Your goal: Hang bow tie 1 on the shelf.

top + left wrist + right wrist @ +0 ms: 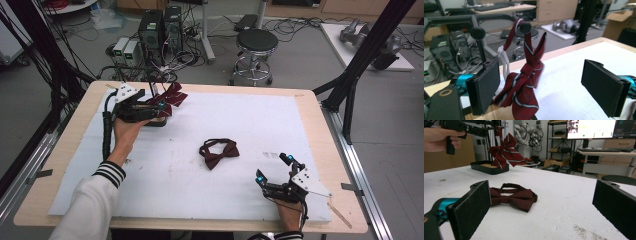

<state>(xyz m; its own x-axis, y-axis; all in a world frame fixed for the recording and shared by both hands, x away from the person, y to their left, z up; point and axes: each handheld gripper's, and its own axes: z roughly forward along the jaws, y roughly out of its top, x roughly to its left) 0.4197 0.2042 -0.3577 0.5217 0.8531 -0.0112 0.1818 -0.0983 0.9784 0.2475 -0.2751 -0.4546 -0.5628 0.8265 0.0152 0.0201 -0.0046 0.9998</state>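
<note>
A red striped bow tie (172,95) hangs from a ball-topped peg (525,27) of a small stand with a black tray base (155,121) at the far left of the white mat. My left gripper (162,107) is at the stand. In the left gripper view its jaws are wide apart (545,86), and the striped tie (524,82) hangs loose between them, close to the left pad (486,85). A plain dark-red bow tie (219,153) lies flat mid-mat. My right gripper (273,168) rests open near the front right, facing that tie (514,197), with nothing between its jaws.
A white mat (300,125) covers most of the wooden table (320,120). The stand has a second ball-topped peg (477,32). Behind the table are a stool (256,42), computer towers (160,27) and floor cables. Black frame posts (365,55) flank the table.
</note>
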